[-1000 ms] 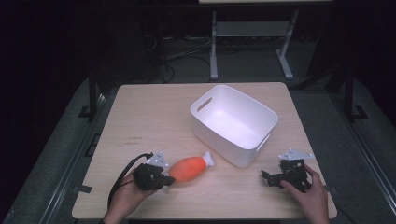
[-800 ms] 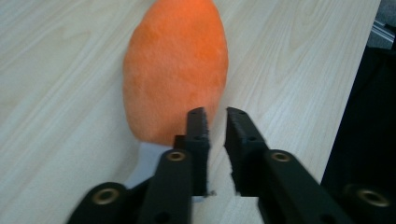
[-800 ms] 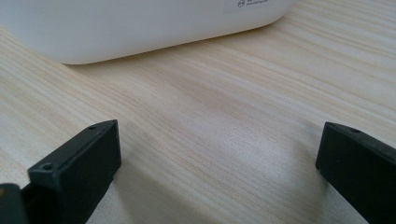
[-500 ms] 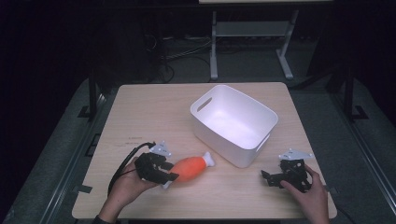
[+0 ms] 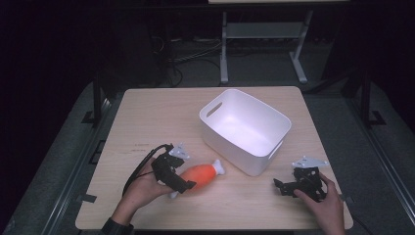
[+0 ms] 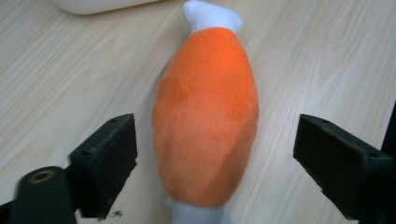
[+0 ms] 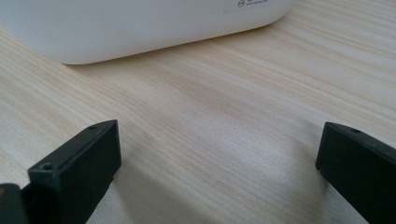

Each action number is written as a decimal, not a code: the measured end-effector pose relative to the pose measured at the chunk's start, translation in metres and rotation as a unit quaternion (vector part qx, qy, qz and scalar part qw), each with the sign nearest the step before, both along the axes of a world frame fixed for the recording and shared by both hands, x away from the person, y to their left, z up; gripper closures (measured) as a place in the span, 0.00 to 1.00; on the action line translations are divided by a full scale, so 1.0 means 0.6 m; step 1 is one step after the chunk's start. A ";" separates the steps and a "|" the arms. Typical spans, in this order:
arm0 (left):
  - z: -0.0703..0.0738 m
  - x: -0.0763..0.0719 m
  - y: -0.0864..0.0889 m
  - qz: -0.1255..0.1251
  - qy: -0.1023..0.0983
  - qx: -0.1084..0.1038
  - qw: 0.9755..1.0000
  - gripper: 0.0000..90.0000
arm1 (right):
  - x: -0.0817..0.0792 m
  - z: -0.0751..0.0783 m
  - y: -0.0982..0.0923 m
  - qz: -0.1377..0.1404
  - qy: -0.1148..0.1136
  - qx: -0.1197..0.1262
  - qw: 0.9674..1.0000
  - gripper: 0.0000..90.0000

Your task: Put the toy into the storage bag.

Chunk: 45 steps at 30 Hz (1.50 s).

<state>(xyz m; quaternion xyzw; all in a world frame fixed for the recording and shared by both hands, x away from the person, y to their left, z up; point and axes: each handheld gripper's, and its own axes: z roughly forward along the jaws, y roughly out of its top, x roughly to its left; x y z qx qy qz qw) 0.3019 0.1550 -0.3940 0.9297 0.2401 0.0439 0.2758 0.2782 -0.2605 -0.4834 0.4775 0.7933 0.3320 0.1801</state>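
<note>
Jaws of the left gripper (image 5: 182, 184) have just been opening and stand spread around the orange plush drumstick with white ends (image 6: 205, 116), clear of its sides; it lies on the light wooden worktop (image 5: 161, 112) just beside the white plastic bin (image 5: 244, 129); the right gripper (image 5: 284, 187), on the bin's other side, has its jaws spread over bare wood

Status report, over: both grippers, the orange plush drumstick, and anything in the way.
Left gripper open, jaws just opened, straddling plush drumstick lying on table. Right gripper open, empty. White bin beside it; path unobstructed.
</note>
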 end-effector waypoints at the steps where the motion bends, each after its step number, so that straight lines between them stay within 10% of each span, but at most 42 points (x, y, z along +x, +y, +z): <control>1: -0.001 0.001 -0.003 0.000 -0.001 0.000 1.000 0.14 | 0.000 0.000 0.000 0.000 0.000 0.000 1.000 0.00; 45: -0.077 0.028 -0.071 -0.049 -0.011 0.093 0.994 0.14 | 0.000 0.000 0.000 0.000 0.000 0.000 1.000 0.00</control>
